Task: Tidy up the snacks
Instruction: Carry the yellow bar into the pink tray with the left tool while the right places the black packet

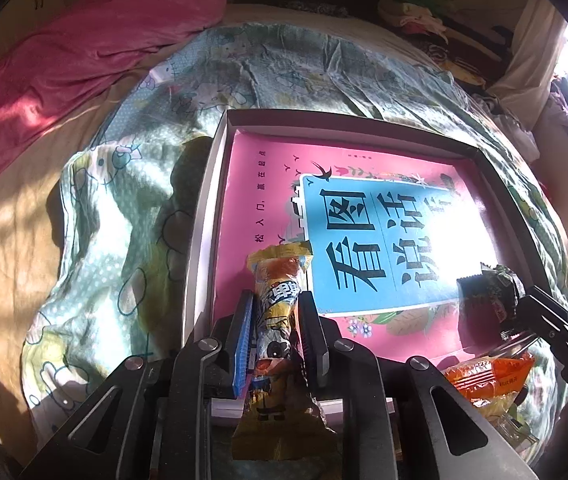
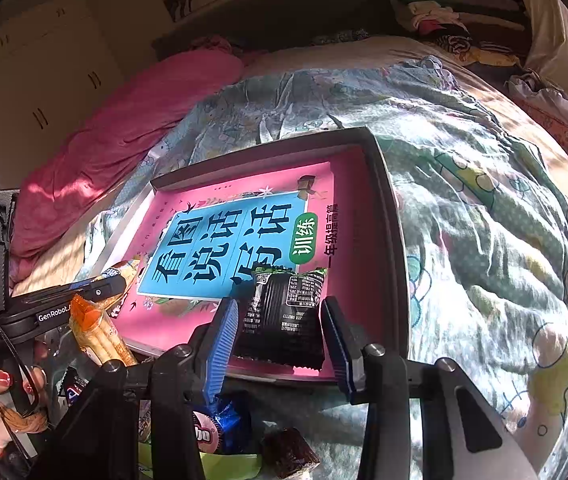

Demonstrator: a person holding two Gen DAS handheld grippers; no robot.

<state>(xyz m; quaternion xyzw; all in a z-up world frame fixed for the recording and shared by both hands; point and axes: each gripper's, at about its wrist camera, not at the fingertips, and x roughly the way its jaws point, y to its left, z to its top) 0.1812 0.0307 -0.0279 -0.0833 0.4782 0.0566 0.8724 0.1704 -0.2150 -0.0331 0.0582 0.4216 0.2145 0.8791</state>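
A shallow box (image 1: 220, 152) (image 2: 391, 208) lies on the bed with a pink and blue book (image 1: 363, 240) (image 2: 224, 248) in it. My left gripper (image 1: 276, 300) is shut on a long yellow snack packet (image 1: 278, 304) over the box's near left part; it also shows in the right wrist view (image 2: 120, 272). My right gripper (image 2: 280, 312) is open around a black snack packet (image 2: 280, 316) that lies on the book at the box's near edge. That packet shows in the left wrist view (image 1: 491, 292).
An orange biscuit packet (image 1: 487, 376) (image 2: 100, 332) and several other snacks (image 2: 220, 424) lie on the bed in front of the box. A patterned quilt (image 2: 483, 220) covers the bed. A pink pillow (image 1: 84, 52) lies at the far left.
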